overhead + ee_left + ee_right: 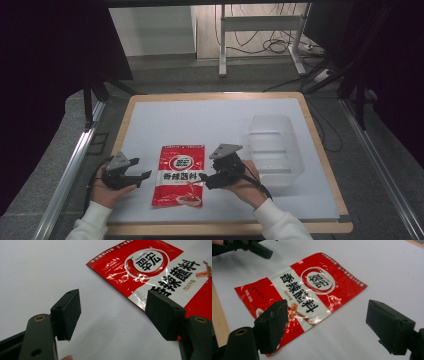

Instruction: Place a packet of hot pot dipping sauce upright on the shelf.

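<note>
A red and white seasoning packet (180, 175) lies flat on the white table top, near the front edge. It also shows at the upper right of the left gripper view, packet (150, 267), and across the middle of the right gripper view, packet (299, 290). My left gripper (142, 175) rests just left of the packet, jaws open and empty (120, 312). My right gripper (206, 181) sits at the packet's right edge, jaws wide open with nothing between them (332, 317). The left gripper (259, 250) appears at the top left of the right gripper view.
A clear plastic bin (274, 147) stands to the right of the right hand. The white sheet (200, 120) covers a wooden table (320, 150). A metal frame with cables (265, 30) stands on the floor behind. Rails run along both table sides.
</note>
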Demonstrator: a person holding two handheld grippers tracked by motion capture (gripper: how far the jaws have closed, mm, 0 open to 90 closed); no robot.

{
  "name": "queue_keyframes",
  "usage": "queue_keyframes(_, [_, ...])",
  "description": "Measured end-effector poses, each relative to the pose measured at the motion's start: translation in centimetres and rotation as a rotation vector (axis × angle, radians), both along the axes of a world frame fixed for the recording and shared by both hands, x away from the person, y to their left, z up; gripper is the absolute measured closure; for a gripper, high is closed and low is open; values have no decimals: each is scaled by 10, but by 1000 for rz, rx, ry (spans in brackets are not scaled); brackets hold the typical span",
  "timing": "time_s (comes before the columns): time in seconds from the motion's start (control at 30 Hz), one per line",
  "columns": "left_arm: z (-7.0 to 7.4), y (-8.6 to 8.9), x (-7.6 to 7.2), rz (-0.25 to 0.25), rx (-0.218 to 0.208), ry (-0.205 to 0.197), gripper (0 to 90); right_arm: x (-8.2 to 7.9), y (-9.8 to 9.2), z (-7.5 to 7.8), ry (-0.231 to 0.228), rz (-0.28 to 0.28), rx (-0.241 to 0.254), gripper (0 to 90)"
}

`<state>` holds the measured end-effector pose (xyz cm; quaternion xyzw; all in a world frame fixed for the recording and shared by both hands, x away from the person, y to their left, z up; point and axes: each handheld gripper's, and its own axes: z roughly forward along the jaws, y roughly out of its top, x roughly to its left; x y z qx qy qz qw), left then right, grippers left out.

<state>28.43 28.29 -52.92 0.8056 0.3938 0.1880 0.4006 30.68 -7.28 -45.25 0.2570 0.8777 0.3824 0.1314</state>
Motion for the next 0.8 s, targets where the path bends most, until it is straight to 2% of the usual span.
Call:
queue_keyframes(0.07, [-1,-2,0,-9,-1,2,286,5,2,4,-2,9,3,216])
queue_keyframes(0.43, [-3,-6,1,-20,-12,16,282,36,16,6,68,48,-32,271])
queue_keyframes(0.63, [-3,-7,1,-24,-8,19,282,52,17,3,84,19,-25,288])
queue_keyframes(0.67, [-4,-7,1,-23,-4,24,281,58,18,0,100,16,-22,298])
queue_keyframes(0.73, [-4,-7,2,-21,-1,25,281,61,19,-1,111,12,-22,303])
queue_keyframes(0.8, [-5,-7,2,-21,0,27,281,73,23,-6,142,9,-32,316])
